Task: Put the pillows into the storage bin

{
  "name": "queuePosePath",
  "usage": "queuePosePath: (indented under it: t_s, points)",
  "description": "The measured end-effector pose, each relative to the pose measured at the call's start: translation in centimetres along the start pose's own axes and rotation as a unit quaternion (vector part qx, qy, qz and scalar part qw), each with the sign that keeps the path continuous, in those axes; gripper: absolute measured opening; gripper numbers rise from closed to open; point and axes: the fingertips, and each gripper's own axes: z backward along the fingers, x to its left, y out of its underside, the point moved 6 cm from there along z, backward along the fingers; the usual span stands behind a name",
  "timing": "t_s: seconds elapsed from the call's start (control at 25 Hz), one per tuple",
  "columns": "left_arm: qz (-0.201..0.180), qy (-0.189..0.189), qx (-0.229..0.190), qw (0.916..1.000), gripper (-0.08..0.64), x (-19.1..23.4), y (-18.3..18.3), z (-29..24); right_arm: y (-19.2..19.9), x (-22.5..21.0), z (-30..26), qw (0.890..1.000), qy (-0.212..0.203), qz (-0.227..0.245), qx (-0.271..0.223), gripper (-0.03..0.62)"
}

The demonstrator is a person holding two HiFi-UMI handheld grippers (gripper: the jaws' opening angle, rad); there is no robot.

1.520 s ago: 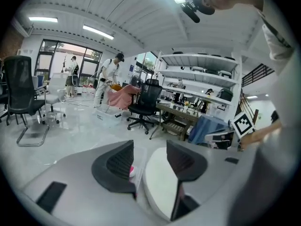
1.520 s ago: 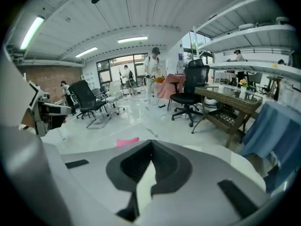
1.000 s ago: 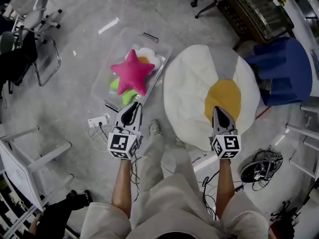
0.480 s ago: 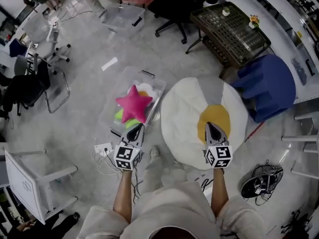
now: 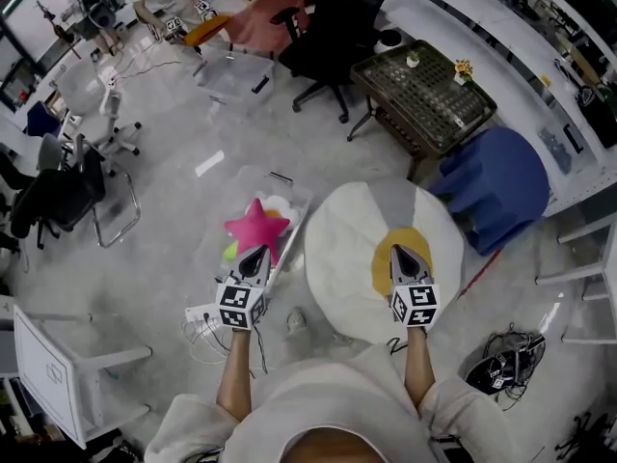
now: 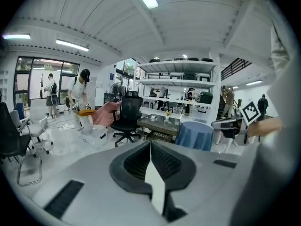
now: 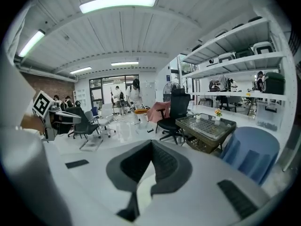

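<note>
Star pillow [image 5: 256,228] in clear storage bin [image 5: 253,183]

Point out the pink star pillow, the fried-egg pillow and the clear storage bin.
pink star pillow [image 5: 255,228]: head view, centre of the star.
fried-egg pillow [image 5: 339,258]: head view, white part left of the yolk.
clear storage bin [image 5: 248,184]: head view, bare far corner.

No legible text or labels, as far as visible
</note>
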Motion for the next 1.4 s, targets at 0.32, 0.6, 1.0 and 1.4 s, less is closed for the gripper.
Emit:
queuePosePath:
  t_s: [0.32, 0.6, 1.0, 1.4]
  points:
    - [-0.016, 0.01, -0.023, 0.9996, 0.015, -2.0, -2.9, 0.5, -2.1, -1.5, 3.4, 1.0, 0.02, 0.002, -0.02, -0.002]
    - [-0.014, 0.011, -0.03, 0.9994, 0.015, -2.7, -3.4, 0.9, -1.6, -1.2, 5.3, 1.0, 0.023, -0.004, -0.017, -0.002]
    - [-0.022, 0.02, -0.038, 0.9988, 0.015, -4.1, -4.0, -0.2, -1.9, -2.1, 6.0, 0.999, 0.029, 0.0, -0.023, -0.002]
    - [-0.027, 0.023, -0.042, 0.9985, 0.015, -4.6, -4.4, 0.0, -2.4, -2.4, 6.3, 0.999, 0.035, 0.003, -0.026, -0.002]
